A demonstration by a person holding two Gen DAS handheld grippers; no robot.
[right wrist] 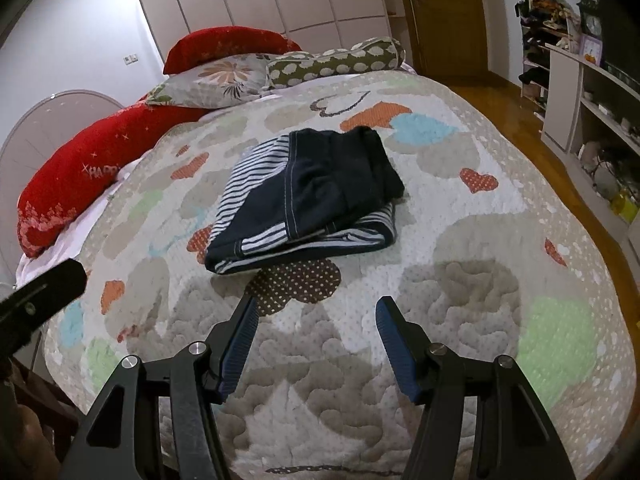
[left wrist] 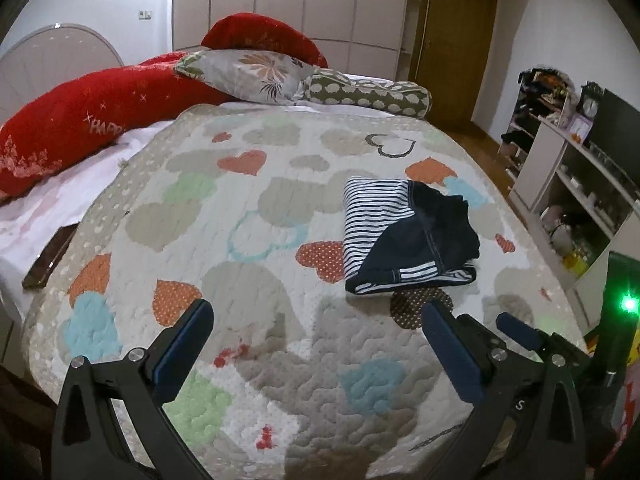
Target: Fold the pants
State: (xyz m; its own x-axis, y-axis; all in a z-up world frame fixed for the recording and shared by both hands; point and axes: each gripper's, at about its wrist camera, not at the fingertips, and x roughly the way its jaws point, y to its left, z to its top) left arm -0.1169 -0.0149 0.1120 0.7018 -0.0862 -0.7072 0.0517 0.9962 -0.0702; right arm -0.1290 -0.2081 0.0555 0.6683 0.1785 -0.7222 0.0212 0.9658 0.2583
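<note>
We saw the pants point(right wrist: 304, 196) lying folded into a compact bundle on the quilted bedspread point(right wrist: 460, 240), out in the open middle of the bed and clear of the pillows at its head. The bundle was dark navy with white-and-navy striped panels; in the right wrist view its long axis ran from the lower left, where a folded corner pointed toward us, up to the right, where the bunched dark end pointed toward the far side of the bed. In the left wrist view the same pants point(left wrist: 404, 236) sat to the right of centre, striped part to the left and dark part to the right. Our left gripper point(left wrist: 320, 312) hung above the bedspread point(left wrist: 240, 208) with its jaws spread wide and nothing between them, well short of the bundle. Our right gripper point(right wrist: 316, 308) stood with its jaws parted and empty, just in front of the near edge of the pants, over a brown dotted heart point(right wrist: 300, 284) in the quilt pattern. A red pillow point(right wrist: 76, 184), a floral pillow point(right wrist: 212, 80) and a spotted bolster point(right wrist: 332, 62) lay at the head of the bed, apart from the pants.
</note>
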